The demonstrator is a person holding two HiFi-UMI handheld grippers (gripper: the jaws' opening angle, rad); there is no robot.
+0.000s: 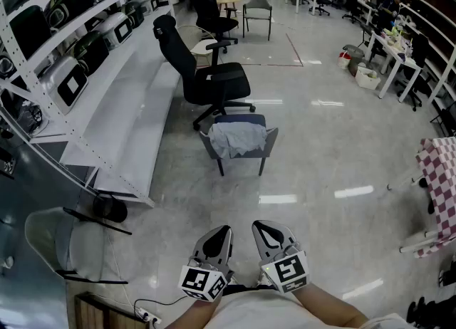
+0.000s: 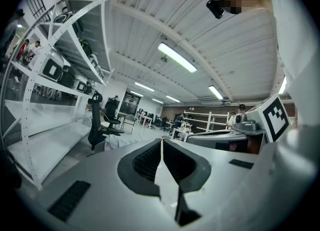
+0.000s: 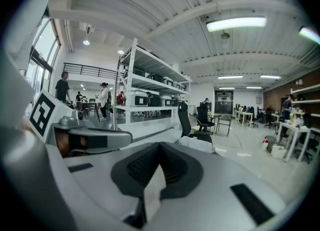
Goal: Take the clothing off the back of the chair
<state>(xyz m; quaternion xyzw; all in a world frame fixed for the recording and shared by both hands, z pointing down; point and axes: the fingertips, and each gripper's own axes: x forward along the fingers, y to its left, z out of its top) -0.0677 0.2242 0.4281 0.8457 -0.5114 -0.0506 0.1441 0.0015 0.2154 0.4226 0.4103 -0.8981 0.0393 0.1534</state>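
Observation:
A pale grey garment hangs over the back of a small dark chair standing mid-floor, well ahead of me. In the left gripper view the garment shows small beside a black office chair; in the right gripper view the garment peeks just over the jaws. My left gripper and right gripper are held side by side close to my body, far short of the chair. Both are shut with nothing between the jaws.
A black office chair stands just behind the small chair. White shelving with boxed appliances runs along the left. A grey chair sits at my near left, a checked cloth at the right. Desks and chairs fill the far room.

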